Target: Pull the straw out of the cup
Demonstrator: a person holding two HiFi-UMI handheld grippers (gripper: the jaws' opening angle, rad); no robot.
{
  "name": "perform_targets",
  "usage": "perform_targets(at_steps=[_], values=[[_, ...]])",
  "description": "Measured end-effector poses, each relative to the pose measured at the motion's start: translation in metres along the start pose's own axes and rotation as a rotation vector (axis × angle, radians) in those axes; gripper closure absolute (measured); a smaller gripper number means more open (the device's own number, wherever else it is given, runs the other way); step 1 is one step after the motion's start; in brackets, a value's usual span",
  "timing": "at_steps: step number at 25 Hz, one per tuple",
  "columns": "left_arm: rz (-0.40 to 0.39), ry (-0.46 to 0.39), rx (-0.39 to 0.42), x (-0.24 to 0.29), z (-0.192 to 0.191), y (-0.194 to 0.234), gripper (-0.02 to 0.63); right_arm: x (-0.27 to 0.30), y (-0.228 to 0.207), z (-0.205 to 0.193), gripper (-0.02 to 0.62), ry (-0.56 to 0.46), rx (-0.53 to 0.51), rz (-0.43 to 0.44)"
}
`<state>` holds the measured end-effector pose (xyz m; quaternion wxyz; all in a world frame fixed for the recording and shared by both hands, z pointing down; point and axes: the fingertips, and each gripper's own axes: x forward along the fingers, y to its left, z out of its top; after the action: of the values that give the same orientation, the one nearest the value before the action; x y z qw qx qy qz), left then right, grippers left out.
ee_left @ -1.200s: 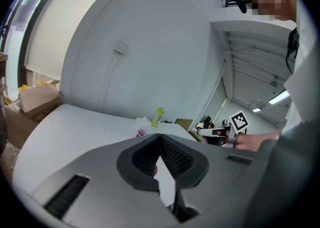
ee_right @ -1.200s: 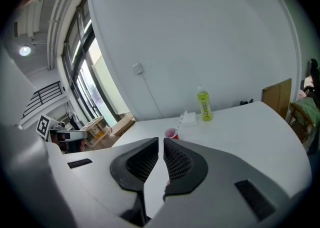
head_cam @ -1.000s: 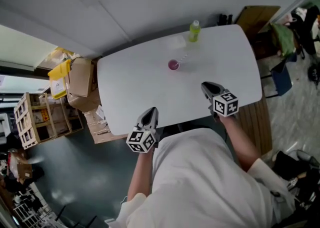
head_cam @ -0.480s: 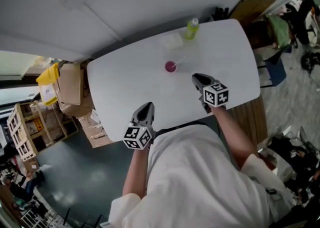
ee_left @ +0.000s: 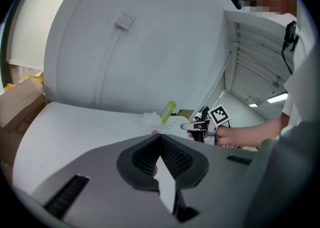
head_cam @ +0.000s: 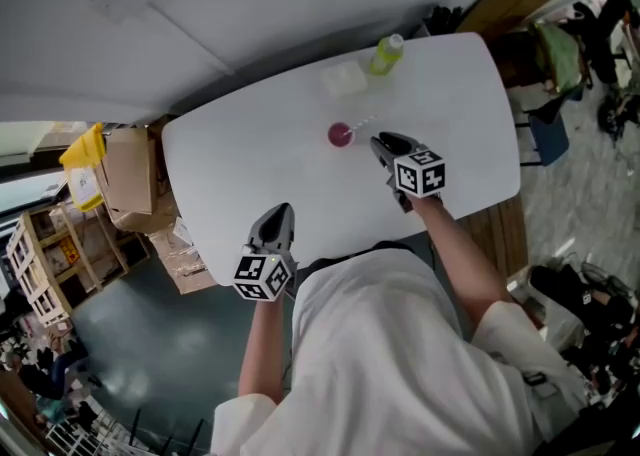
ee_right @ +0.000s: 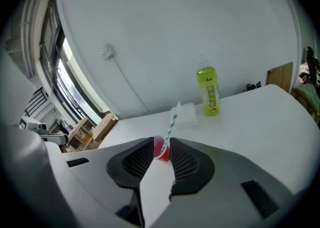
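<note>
A small pink cup [head_cam: 340, 134] stands mid-table with a green-and-white striped straw [head_cam: 362, 122] leaning out to the right. In the right gripper view the cup [ee_right: 161, 150] and straw [ee_right: 171, 121] show just ahead through the gap between the jaws. My right gripper [head_cam: 377, 143] sits close to the right of the cup, its jaws opening, with nothing between the pads. My left gripper [head_cam: 281, 211] hangs over the table's near edge, well short of the cup. Its jaws [ee_left: 160, 137] meet at the tips, shut and empty.
A green bottle [head_cam: 385, 54] and a white napkin [head_cam: 344, 77] lie at the far side of the white table [head_cam: 230, 174]. Cardboard boxes [head_cam: 125, 179] stand left of the table, and a chair and clutter [head_cam: 560, 94] to its right. A wall runs just behind.
Both grippers have moved forward over the table. The right one has closed in on the cup from the right; the left has come up to the near edge.
</note>
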<state>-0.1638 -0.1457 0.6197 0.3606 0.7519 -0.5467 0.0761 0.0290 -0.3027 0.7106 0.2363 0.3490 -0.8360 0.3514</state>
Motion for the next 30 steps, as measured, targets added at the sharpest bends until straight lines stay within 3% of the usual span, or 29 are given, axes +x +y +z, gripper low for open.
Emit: perform_targets(at_steps=[7, 16, 21, 30], values=[[0.024, 0.01, -0.016, 0.001, -0.005, 0.003, 0.604, 0.031, -0.009, 0.004, 0.448, 0.025, 0.033, -0.008], [0.069, 0.003, -0.051, -0.008, -0.011, 0.017, 0.604, 0.057, -0.015, 0.007, 0.449, 0.031, 0.078, -0.008], [0.077, 0.002, -0.07, -0.01, -0.018, 0.018, 0.604, 0.058, -0.017, 0.008, 0.534, 0.025, 0.058, -0.02], [0.051, -0.003, -0.077, -0.015, -0.028, 0.017, 0.604, 0.049, -0.005, 0.016, 0.546, -0.009, 0.024, -0.022]])
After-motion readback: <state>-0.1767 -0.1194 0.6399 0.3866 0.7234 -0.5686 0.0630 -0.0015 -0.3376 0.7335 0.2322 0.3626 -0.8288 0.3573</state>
